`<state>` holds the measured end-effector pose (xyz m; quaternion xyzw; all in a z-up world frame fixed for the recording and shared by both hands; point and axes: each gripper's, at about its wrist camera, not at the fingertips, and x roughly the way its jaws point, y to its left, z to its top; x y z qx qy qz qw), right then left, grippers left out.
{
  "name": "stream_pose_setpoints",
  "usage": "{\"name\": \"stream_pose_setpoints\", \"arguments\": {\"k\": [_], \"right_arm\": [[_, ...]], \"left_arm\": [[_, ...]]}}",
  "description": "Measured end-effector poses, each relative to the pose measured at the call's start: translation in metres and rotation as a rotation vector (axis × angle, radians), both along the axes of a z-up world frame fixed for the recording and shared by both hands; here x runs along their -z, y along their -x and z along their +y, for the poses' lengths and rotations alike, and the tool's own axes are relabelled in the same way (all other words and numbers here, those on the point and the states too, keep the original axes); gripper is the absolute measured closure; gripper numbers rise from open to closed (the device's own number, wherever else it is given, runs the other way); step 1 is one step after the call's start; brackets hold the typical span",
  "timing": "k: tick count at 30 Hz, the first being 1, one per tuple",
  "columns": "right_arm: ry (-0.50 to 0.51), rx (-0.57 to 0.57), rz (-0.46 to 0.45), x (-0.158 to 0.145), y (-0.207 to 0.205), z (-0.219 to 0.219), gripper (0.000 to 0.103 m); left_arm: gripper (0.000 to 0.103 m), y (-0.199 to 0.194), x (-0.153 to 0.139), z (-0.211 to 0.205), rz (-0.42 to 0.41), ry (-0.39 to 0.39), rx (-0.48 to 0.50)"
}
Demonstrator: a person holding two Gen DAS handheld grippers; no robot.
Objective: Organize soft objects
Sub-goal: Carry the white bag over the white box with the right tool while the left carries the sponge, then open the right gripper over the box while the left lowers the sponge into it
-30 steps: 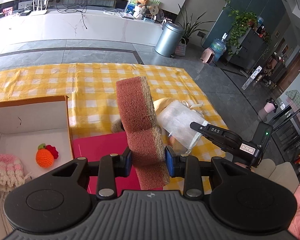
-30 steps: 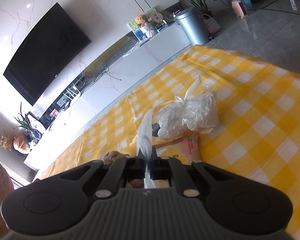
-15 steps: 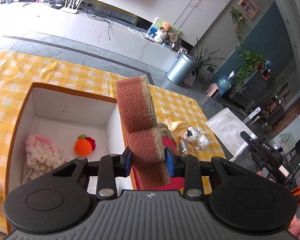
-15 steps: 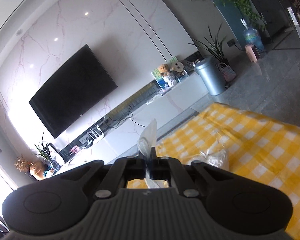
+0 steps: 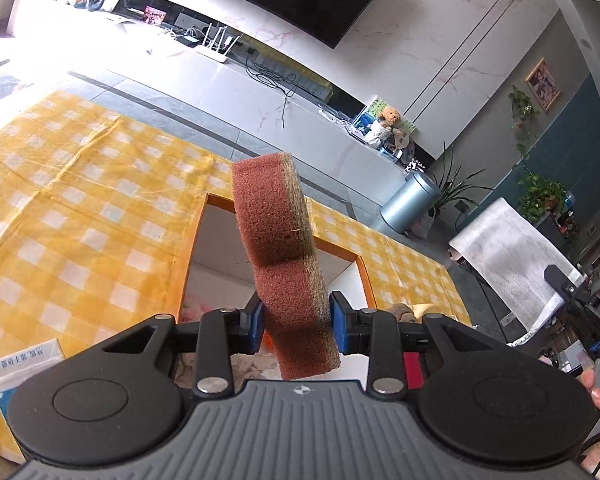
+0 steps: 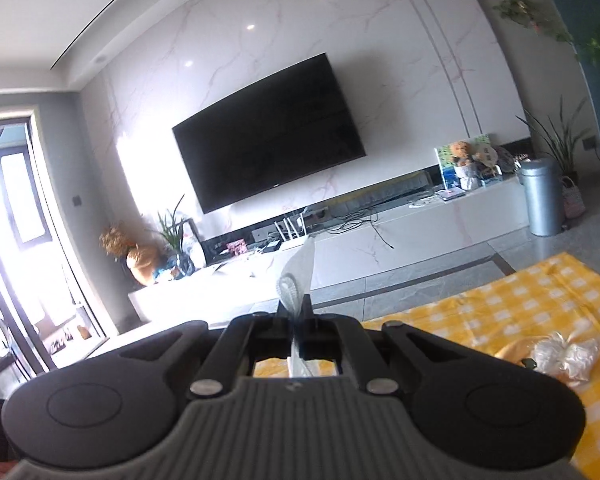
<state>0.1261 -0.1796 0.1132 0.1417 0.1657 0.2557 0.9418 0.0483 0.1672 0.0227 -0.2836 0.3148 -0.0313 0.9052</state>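
Observation:
My left gripper (image 5: 296,326) is shut on a reddish-brown scouring sponge (image 5: 278,240), held upright between its blue pads. Behind and below the sponge lies an open cardboard box (image 5: 198,240) with an orange rim and white inside, on the yellow checked tablecloth (image 5: 72,216). A pink knitted thing (image 5: 194,314) shows low inside the box, mostly hidden. My right gripper (image 6: 298,322) is shut on a thin white cloth (image 6: 300,270) and points almost level at the TV wall. In the left wrist view that white cloth (image 5: 508,256) hangs at the far right from the right gripper (image 5: 568,286).
A crumpled white plastic bag (image 6: 564,358) lies on the tablecloth at the right. A small printed packet (image 5: 20,364) lies at the table's near left. A brown soft toy (image 5: 400,312) peeks out right of the box. Beyond the table stand a white TV cabinet (image 6: 400,240) and metal bin (image 6: 542,198).
My left gripper swung left with the sponge, so the box now lies straight ahead behind it. My right gripper rose and tilted up with the white cloth, lifting it off the table.

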Motion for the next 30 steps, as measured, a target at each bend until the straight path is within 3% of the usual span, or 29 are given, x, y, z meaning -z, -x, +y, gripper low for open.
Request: {"name": "stream_pose_setpoints", "arguments": {"k": [4,11,14,18,21,23,25,28,30], "right_arm": [[0.094,-0.096,-0.018,-0.002,0.004,0.060,0.103],[0.171,-0.222,0.069,0.019,-0.008,0.140,0.103],[0.170,-0.275,0.218,0.042,-0.031,0.168,0.103],[0.191,-0.342,0.352,0.077,-0.055,0.198,0.103],[0.278,-0.373,0.473,0.117,-0.080,0.220,0.103],[0.384,-0.328,0.526,0.144,-0.097,0.229,0.103],[0.475,-0.287,0.532,0.159,-0.106,0.235,0.103],[0.505,-0.347,0.475,0.166,-0.107,0.242,0.103],[0.538,-0.319,0.445,0.167,-0.107,0.246,0.101]], "left_arm": [[0.066,0.006,0.005,0.018,-0.017,0.060,0.017],[0.066,0.013,0.017,0.036,0.003,0.120,0.004],[0.066,0.014,0.017,0.042,0.004,0.132,-0.009],[0.066,0.016,0.017,0.048,-0.001,0.146,-0.017],[0.066,0.014,0.019,0.049,0.010,0.150,-0.021],[0.066,0.012,0.021,0.049,0.018,0.144,-0.023],[0.066,0.011,0.021,0.048,0.019,0.140,-0.020],[0.066,0.009,0.023,0.048,0.024,0.140,-0.021],[0.066,0.006,0.026,0.048,0.041,0.138,-0.029]]}}
